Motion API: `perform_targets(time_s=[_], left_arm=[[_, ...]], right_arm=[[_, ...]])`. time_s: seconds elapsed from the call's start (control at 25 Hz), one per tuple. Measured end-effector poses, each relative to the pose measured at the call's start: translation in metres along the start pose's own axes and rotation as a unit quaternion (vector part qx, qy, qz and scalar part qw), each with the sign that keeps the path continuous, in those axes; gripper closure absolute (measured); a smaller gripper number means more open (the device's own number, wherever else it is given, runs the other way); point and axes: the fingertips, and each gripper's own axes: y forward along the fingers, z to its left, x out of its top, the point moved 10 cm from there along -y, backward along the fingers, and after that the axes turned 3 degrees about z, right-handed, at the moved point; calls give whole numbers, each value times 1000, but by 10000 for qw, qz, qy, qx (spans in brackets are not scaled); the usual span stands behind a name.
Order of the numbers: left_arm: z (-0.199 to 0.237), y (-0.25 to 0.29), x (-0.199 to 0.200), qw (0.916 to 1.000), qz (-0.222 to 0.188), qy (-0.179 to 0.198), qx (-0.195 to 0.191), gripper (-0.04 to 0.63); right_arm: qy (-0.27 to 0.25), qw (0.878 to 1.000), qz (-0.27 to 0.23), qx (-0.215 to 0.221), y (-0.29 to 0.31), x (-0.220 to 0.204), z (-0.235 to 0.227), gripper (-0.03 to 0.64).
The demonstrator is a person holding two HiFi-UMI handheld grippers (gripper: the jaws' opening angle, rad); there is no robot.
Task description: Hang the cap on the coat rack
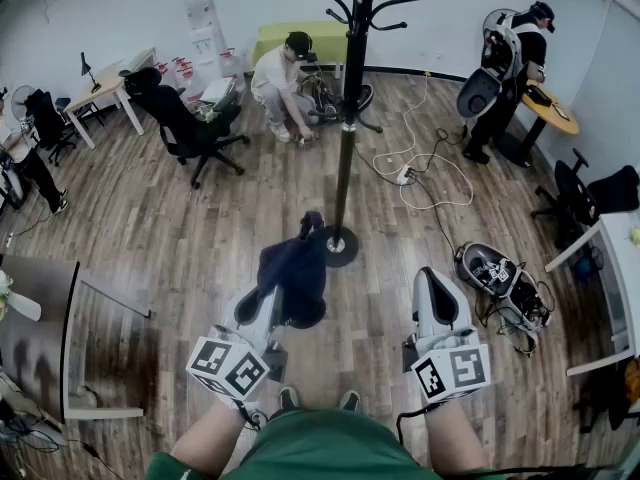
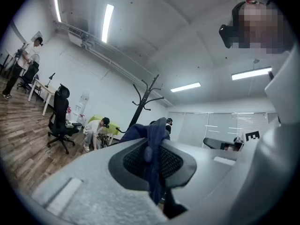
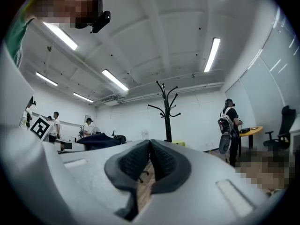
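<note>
The left gripper (image 2: 157, 162) pinches the navy cloth cap (image 2: 151, 134), the right gripper (image 3: 150, 165) sits closed and empty; I'd lift the cap well above the jaws onto a hook of the black metal coat rack (image 1: 346, 158).

- A brown wood-plank floor (image 1: 200, 218) runs across the whole room, with white cables (image 1: 420, 168) lying loose on it.
- The walls (image 1: 100, 8) are plain white, and a white water dispenser (image 1: 205, 28) stands against the back one.
- A yellow-green table (image 1: 285, 36) sits by the back wall.
- At the left is a white desk (image 1: 115, 86) with a small black lamp (image 1: 85, 66), and 1 black office chair (image 1: 185, 118) near it.
- At the right are a round wooden table (image 1: 552, 110) and 2 dark chairs (image 1: 570, 193).
- Long strip lights (image 3: 212, 54) shine on the white ceiling.
- Windows with blinds (image 2: 225, 125) line one side.
</note>
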Motion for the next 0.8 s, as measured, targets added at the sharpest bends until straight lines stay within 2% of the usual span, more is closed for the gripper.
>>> perform_targets(time_s=[0.32,0.44,0.64,0.8], left_arm=[[-20,-2,-8,9999,-22,49,152,569],[-30,-1,-9,9996,-56,89,270,569],[-50,0,-8,9986,-140,233,463,569],[-52,4,-11,9974,-88,266,667,569]], right_arm=[[169,9998,73,37,-12,-7,-19,614],[363,9993,80,58,-15,-8,-34,614],[383,9990,-12,210,-22,0,-57,614],[502,9983,102,278,-17,-7,-73,614]])
